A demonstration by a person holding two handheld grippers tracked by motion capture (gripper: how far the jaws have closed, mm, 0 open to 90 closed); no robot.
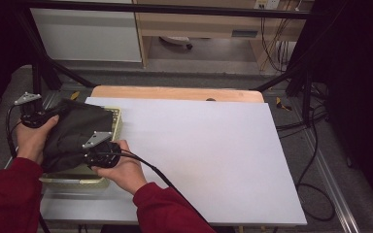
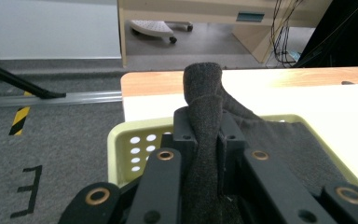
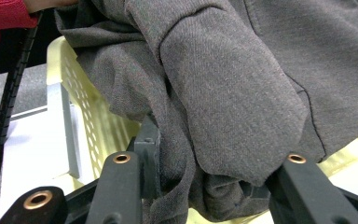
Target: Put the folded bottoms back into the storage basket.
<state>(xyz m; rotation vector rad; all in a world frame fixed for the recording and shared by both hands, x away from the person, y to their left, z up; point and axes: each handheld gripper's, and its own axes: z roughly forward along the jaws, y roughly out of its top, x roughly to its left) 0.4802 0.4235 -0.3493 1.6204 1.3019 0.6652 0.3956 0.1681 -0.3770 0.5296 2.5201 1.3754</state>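
On the left near part of one white table top (image 1: 209, 155) stands one pale yellow basket (image 1: 117, 118) with holes in its walls, and one dark grey cloth (image 1: 75, 131) is heaped over it, covering most of its rim. Two red-sleeved forearms come in from the near edge, one on each side of the cloth. On the far left side of the basket, the left hand (image 1: 31, 138) wraps round the left gripper (image 1: 53, 115), which points right into the cloth. In the left gripper view its jaws are pressed tight together on a fold of cloth (image 2: 204, 116) that stands up between them, above the basket rim (image 2: 121, 135). The right hand (image 1: 124, 170) lies at the near right side of the basket and holds the right gripper (image 1: 94, 158) with its jaws aimed left into the heap. In the right gripper view its jaws stand partly apart round a thick bunch of cloth (image 3: 223, 107); whether their pads press it I cannot tell.
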